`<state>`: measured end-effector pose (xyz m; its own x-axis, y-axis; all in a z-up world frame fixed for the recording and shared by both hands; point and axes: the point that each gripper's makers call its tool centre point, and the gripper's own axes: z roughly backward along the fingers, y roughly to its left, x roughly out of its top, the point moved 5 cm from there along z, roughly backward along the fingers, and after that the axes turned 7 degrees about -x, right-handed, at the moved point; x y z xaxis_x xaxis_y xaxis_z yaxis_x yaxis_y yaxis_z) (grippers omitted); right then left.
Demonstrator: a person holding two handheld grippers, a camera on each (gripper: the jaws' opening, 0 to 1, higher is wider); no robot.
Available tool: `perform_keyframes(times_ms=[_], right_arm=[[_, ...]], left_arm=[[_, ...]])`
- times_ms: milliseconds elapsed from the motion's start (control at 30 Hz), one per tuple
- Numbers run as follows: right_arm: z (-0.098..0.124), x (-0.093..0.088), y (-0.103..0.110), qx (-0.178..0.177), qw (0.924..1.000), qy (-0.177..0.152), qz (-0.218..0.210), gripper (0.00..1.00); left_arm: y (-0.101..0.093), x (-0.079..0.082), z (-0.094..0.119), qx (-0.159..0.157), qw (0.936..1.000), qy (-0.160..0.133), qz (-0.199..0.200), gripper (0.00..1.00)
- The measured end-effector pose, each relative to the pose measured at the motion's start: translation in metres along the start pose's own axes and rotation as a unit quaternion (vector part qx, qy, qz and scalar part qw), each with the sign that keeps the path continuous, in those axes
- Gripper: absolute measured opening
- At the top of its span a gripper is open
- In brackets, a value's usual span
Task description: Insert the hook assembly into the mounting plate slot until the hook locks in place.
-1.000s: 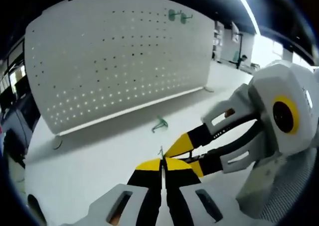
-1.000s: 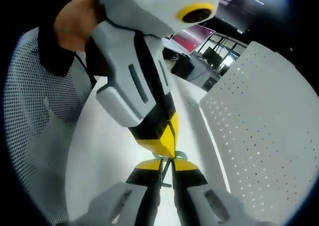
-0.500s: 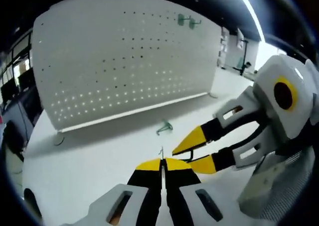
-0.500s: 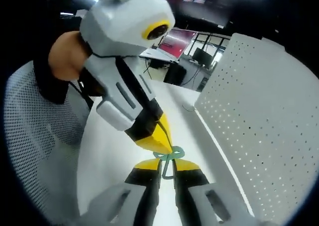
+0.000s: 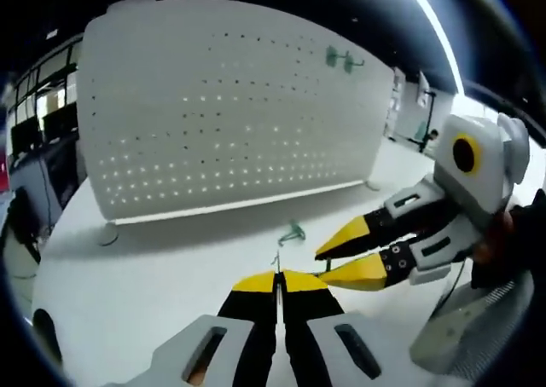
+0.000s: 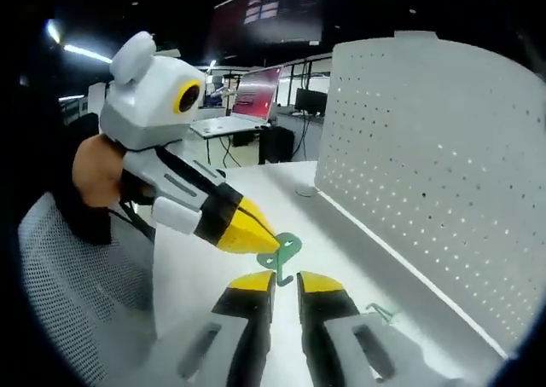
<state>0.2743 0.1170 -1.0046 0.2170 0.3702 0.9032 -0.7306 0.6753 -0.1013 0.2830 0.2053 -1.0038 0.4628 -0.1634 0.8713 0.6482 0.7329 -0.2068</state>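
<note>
Between the yellow tips of the left gripper [image 6: 256, 233], seen in the right gripper view, hung a small green hook [image 6: 282, 252], pinched at its top with its stem dangling. Just below it the right gripper [image 6: 284, 282] stood with its jaws slightly spread, the stem reaching down into the gap; I cannot tell whether they touched it. In the left gripper view the left gripper's [image 5: 276, 278] own jaws were pressed together on the thin edge of that hook, and the right gripper [image 5: 348, 252] came in from the right, open.

Nothing was inserted yet. The white pegboard [image 5: 230, 106] stood well apart at the far side, upright, with another green hook [image 5: 341, 59] already hung near its top right. A spare hook [image 5: 293, 232] lay on the white table [image 5: 145, 276] before it. Insertion and locking remained. Behind, dim office desks and a lit monitor [image 6: 256, 93] showed.
</note>
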Motion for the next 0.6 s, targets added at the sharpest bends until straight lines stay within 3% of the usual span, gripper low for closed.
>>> perform_keyframes(times_ms=[333, 600], right_arm=[[0.002, 0.004, -0.004, 0.006, 0.9978, -0.025, -0.061, 0.06], [0.002, 0.008, -0.007, 0.011, 0.9917, -0.047, -0.119, 0.04]], left_arm=[[-0.005, 0.008, 0.001, -0.016, 0.9991, -0.035, 0.015, 0.01], [-0.010, 0.013, 0.002, -0.031, 0.9976, -0.059, 0.021, 0.01]])
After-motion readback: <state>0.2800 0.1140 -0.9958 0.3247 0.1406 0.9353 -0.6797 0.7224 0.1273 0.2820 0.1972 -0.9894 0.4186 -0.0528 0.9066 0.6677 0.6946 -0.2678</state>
